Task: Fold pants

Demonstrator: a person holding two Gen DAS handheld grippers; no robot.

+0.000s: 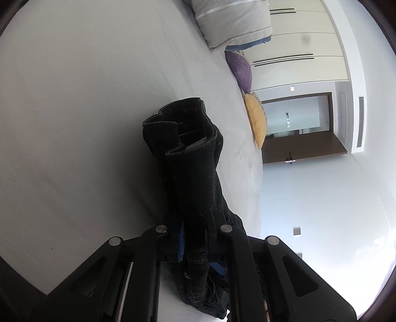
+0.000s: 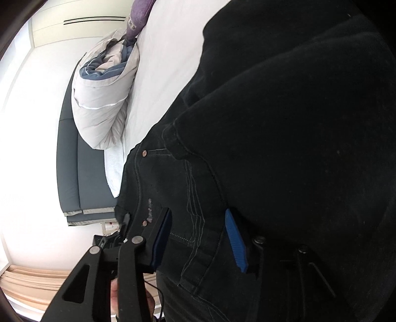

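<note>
In the right wrist view the pants (image 2: 284, 123) fill the right half of the frame and run off its right and bottom edges, hiding the bed (image 2: 173, 62) behind them. In the left wrist view the folded cloth covers the pads of the left gripper (image 1: 195, 237) at lower centre. The pillow (image 1: 232, 22) at the top is cut off by the frame edge.
</note>
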